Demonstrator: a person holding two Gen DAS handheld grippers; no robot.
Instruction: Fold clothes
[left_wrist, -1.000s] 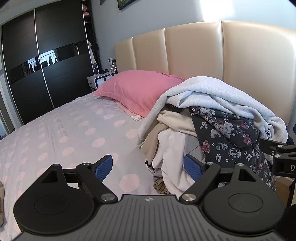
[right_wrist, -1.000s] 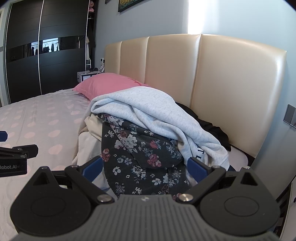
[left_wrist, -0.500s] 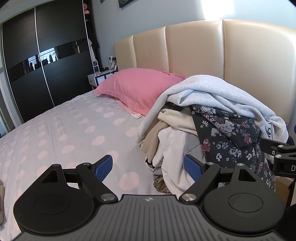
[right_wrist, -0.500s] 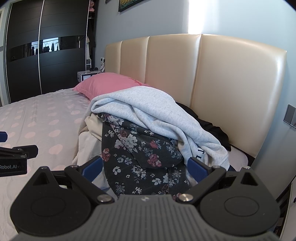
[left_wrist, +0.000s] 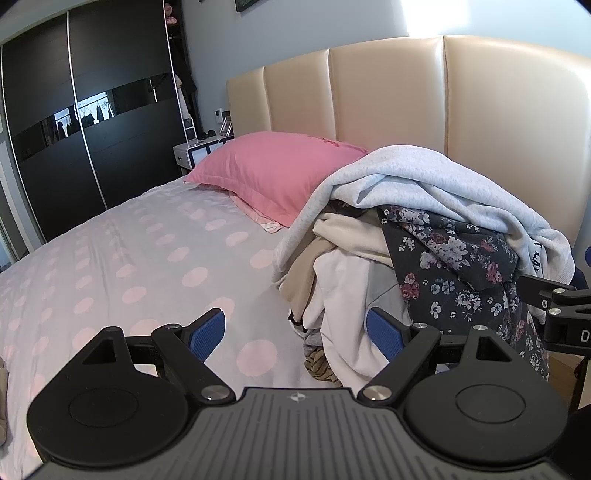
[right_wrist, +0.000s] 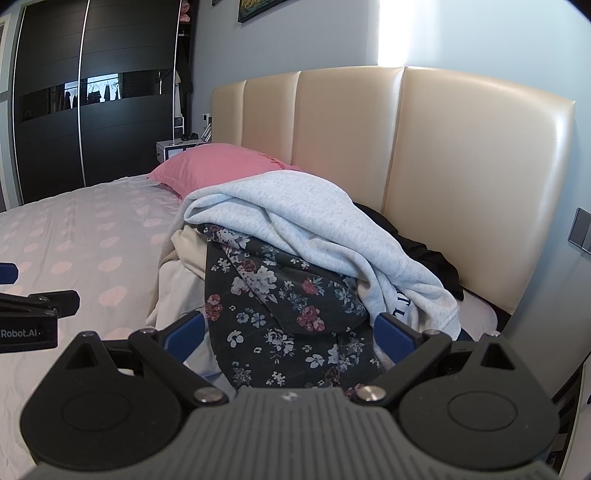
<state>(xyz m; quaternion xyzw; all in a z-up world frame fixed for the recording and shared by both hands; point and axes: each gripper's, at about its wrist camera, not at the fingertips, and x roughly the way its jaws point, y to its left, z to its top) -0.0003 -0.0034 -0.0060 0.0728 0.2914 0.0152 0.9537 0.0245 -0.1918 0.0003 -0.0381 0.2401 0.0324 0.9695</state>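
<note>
Grey fleece tops the heap: a light grey sweatshirt (right_wrist: 295, 221) lies draped over a pile of clothes (left_wrist: 388, 258) at the head of the bed, against the cream padded headboard (right_wrist: 461, 155). Dark letters show on its lower fold in the right wrist view, too creased to read. Under it hangs a dark floral garment (right_wrist: 280, 306), with cream and white pieces (left_wrist: 343, 280) beside it and something black (right_wrist: 424, 254) behind. A pink pillow (left_wrist: 273, 173) lies just beside the pile on the pink-dotted sheet (left_wrist: 147, 258).

Both tools are spread wide and hold nothing. The left gripper (left_wrist: 295, 332) hovers at the pile's near edge; the right gripper (right_wrist: 288, 332) frames the floral cloth. "Robot.AI" is printed on the left gripper's side, seen from the right wrist view.
</note>
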